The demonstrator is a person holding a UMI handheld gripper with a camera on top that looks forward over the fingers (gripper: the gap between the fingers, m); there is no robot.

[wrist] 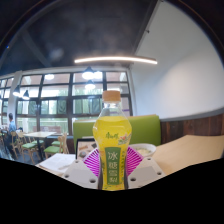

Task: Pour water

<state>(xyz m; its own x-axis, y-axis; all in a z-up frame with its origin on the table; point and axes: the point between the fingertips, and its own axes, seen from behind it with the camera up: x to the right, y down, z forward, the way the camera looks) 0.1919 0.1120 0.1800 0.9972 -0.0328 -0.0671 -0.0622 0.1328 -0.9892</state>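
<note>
One yellow bottle (113, 140) clamped upright in the jaws, green sofa (140, 128) and windows (60, 95) behind, tables (190, 152) around.

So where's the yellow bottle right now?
In the gripper view, the yellow bottle stands upright between the gripper fingers, with the green sofa behind it.

A pale, cream-coloured counter (190, 152) stretches from about 3 o'clock down toward 5 o'clock of the yellow bottle (113, 140), its far edge meeting a green bench seat (150, 128). A narrower strip of the same pale surface shows at about 8 o'clock of the bottle. Whether the bottle's base rests on the counter cannot be told, and nothing else can be made out lying on it.
</note>
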